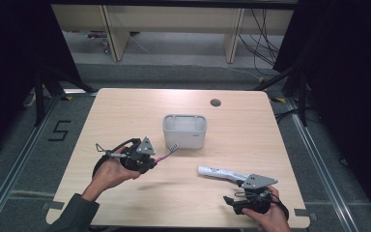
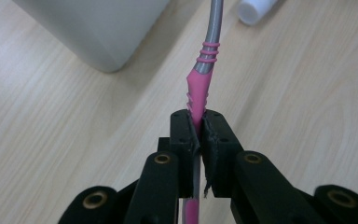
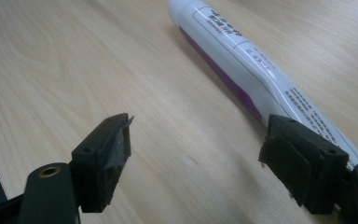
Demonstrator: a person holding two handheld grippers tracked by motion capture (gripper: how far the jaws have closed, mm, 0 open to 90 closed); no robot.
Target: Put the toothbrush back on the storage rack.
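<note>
A pink and grey toothbrush is clamped in my left gripper, whose black jaws are shut on its pink handle. In the high view the left gripper hovers over the table's left half, and the toothbrush points its head at the white rectangular holder. A white toothpaste tube with a purple stripe lies at the front right. My right gripper stands open with nothing between its jaws, and the tube lies just beyond its right jaw.
The wooden table has a round cable hole at the back right. Black curtains stand at both sides, and cables and desk legs lie on the floor behind.
</note>
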